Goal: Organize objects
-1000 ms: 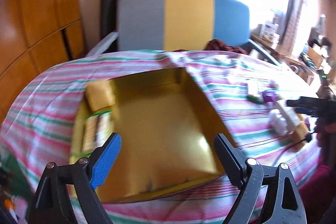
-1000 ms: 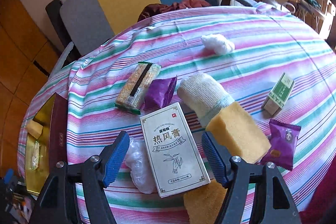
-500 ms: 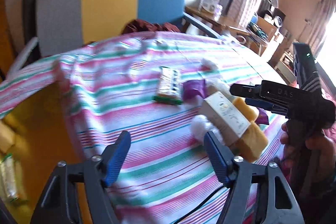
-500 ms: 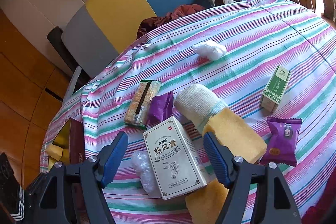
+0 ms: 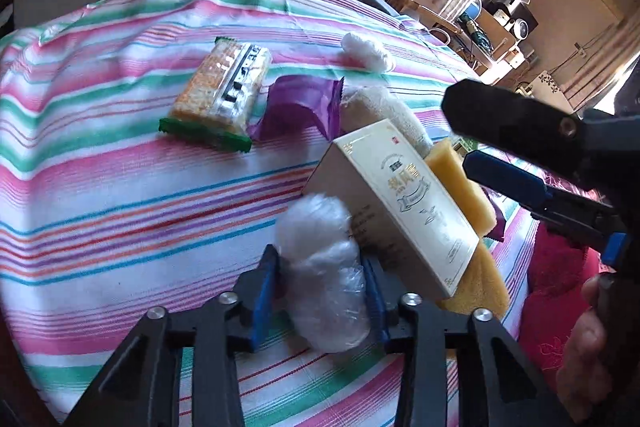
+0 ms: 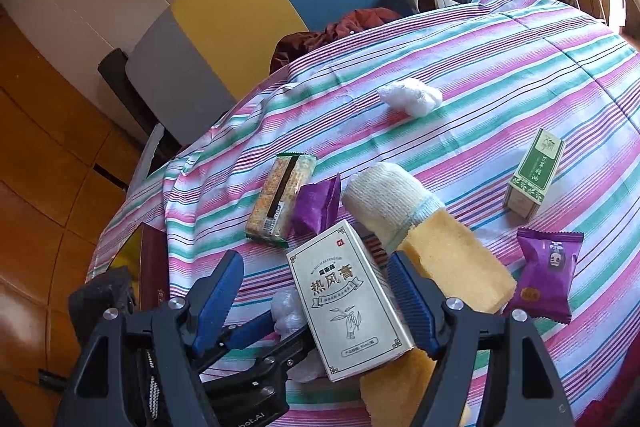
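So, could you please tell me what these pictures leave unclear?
- White plastic-wrapped bundle: contents unreadable through the crinkled wrap; in the right wrist view the cream box and the left gripper hide most of it.
- Yellow sponge: the box covers its middle in both views.
- Green box: print too small.

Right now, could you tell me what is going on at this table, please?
A person is tidying small items off a striped tablecloth with a gripper in each hand. The left gripper has just closed on a white plastic-wrapped bundle lying beside a cream box. The right gripper hangs open over that box without touching it. A snack bar, two purple packets, yellow sponges, a white roll and a green box lie on the cloth.
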{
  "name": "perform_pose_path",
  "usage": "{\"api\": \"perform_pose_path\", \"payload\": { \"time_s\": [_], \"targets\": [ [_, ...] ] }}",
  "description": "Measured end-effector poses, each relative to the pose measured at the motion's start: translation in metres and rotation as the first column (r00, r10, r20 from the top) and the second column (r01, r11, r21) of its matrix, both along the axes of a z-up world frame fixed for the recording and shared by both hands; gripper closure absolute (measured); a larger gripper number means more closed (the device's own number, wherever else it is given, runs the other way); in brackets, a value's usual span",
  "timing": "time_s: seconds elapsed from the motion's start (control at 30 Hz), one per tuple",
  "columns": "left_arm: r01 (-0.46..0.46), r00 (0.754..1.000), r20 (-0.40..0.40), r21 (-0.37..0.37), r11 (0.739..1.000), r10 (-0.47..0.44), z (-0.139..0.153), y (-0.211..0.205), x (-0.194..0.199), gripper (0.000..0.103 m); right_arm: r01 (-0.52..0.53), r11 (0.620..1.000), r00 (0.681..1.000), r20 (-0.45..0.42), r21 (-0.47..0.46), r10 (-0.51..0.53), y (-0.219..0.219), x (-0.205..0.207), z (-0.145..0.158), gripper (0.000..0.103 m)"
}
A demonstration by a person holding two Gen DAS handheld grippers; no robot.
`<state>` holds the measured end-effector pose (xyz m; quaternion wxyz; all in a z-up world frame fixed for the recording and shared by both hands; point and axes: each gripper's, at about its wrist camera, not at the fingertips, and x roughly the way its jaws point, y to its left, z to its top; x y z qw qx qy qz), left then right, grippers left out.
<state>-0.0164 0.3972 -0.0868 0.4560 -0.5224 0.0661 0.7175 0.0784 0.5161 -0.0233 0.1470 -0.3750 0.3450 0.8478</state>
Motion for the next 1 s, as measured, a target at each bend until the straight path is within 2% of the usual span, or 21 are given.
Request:
{"api": "perform_pose_path", "payload": {
  "time_s": [0.03,0.17,0.3,0.5,0.87,0.9,0.93,0.97,1.0],
  "targets": [
    [0.003,1.0,-0.017,0.027,1.0,-0.003,0.0,-0.006,0.001,0.066,-0.006,1.0,1.0,0.003,-0.005,0.006,0.0,-0.001,-0.001,0.027],
    [-0.014,0.999,-0.038,0.032,0.999,0.015,0.002,-0.026,0.003,0.067,-0.038,0.999,0.999,0.032,0.014,0.037,-0.005,-0.008,-0.004,0.027],
    [-0.037,0.999,-0.036,0.047,0.998,0.039,-0.001,-0.043,0.002,0.067,-0.084,0.992,0.993,0.088,0.09,0.076,-0.018,-0.016,-0.006,0.027],
    [-0.038,0.998,-0.042,0.038,0.999,0.04,-0.003,-0.042,0.003,0.065,-0.092,0.983,0.983,0.172,0.16,0.064,-0.02,-0.021,-0.015,0.027],
    [-0.04,0.996,-0.073,0.044,0.998,0.043,0.0,-0.05,0.008,0.067,-0.128,0.974,0.96,0.268,0.188,0.074,-0.023,-0.029,-0.03,0.028],
    [-0.042,0.996,-0.083,0.039,0.998,0.045,0.001,-0.05,0.01,0.067,-0.131,0.972,0.958,0.278,0.193,0.074,-0.023,-0.03,-0.031,0.031],
    [-0.042,0.995,-0.093,0.035,0.999,0.045,0.002,-0.05,0.011,0.067,-0.137,0.97,0.955,0.286,0.202,0.075,-0.023,-0.03,-0.033,0.042],
    [-0.039,0.993,-0.106,0.03,0.999,0.042,0.003,-0.051,0.013,0.067,-0.147,0.966,0.952,0.296,0.215,0.079,-0.025,-0.032,-0.034,0.049],
    [-0.036,0.992,-0.122,0.022,0.999,0.039,0.004,-0.052,0.016,0.067,-0.159,0.96,0.947,0.312,0.23,0.082,-0.027,-0.034,-0.037,0.05]
  ]
}}
